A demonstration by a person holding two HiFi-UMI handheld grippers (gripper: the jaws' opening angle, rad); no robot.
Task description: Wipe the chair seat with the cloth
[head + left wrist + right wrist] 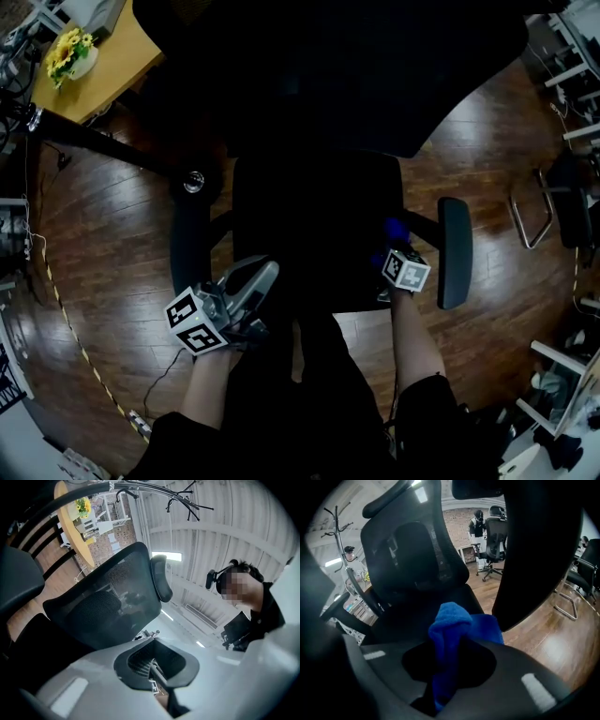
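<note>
Nearest you, L gripper (262, 277) hangs by the front-left corner of the chair seat (319, 211). Its jaws are together w/ nothing in them, and it's tipped up toward the backrest (105, 597), prob. parked clear of the wipe path. R gripper (390, 251) has its jaws clamped on the blue cloth (452, 620), w/ a bunched fold sticking out front so fabric, not plastic, meets the seat. Cloth sits at the seat's front-right, just inside the armrest (455, 248); contact unclear. Seat's too dark to judge wiped vs not.

One cloth (452, 634) — two claws (251, 281) (392, 246)
</note>
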